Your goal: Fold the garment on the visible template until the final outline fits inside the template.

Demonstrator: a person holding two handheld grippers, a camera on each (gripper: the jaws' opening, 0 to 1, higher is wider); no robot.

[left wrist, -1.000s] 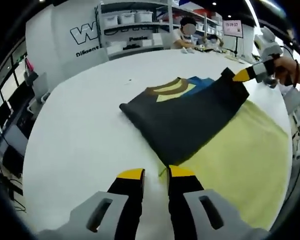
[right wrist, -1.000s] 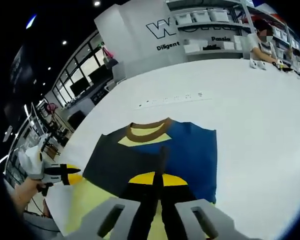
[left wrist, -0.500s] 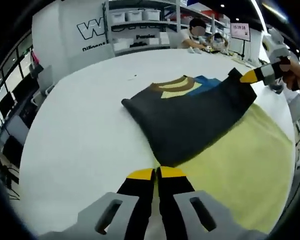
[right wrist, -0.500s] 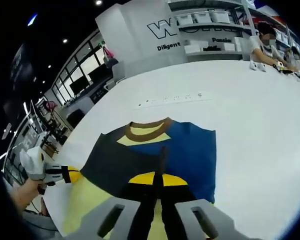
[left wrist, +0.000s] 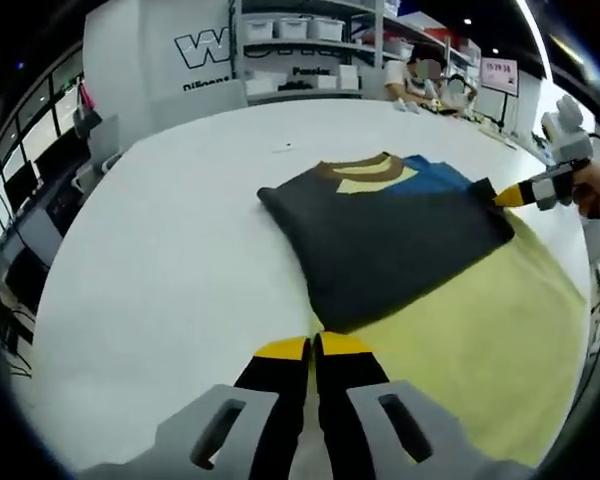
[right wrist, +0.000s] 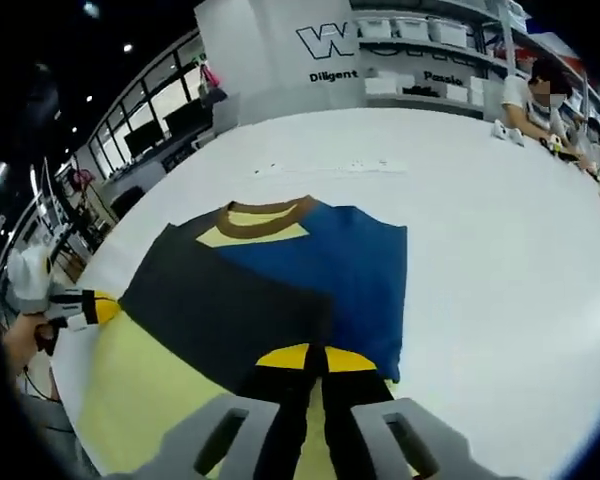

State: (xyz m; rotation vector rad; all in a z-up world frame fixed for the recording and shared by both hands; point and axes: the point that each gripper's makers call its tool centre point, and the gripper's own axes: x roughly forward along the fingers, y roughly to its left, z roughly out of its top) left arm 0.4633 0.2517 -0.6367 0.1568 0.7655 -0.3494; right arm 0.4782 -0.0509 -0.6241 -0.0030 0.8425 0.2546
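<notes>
The garment [left wrist: 390,235] lies folded on the white table [left wrist: 160,270], dark grey with a blue panel, a yellow patch and a brown collar. Part of it rests on the pale yellow template [left wrist: 480,340]. My left gripper [left wrist: 311,346] is shut at the garment's near corner. My right gripper [left wrist: 502,196] comes in from the right in a hand, shut on the far corner. In the right gripper view the garment [right wrist: 310,265] spreads ahead, and a dark fold rises between the shut jaws of my right gripper [right wrist: 309,356]. My left gripper [right wrist: 98,308] sits at the garment's left corner, over the template [right wrist: 150,390].
A white strip [right wrist: 355,165] lies on the table beyond the collar. Shelves with white bins [left wrist: 300,30] and a wall with large letters stand behind. A person [right wrist: 535,95] sits at the far side. The table edge [left wrist: 40,330] curves past on the left.
My left gripper's jaws went from open to shut at the garment's near corner. My right gripper came down with its corner, and that side now lies flatter.
</notes>
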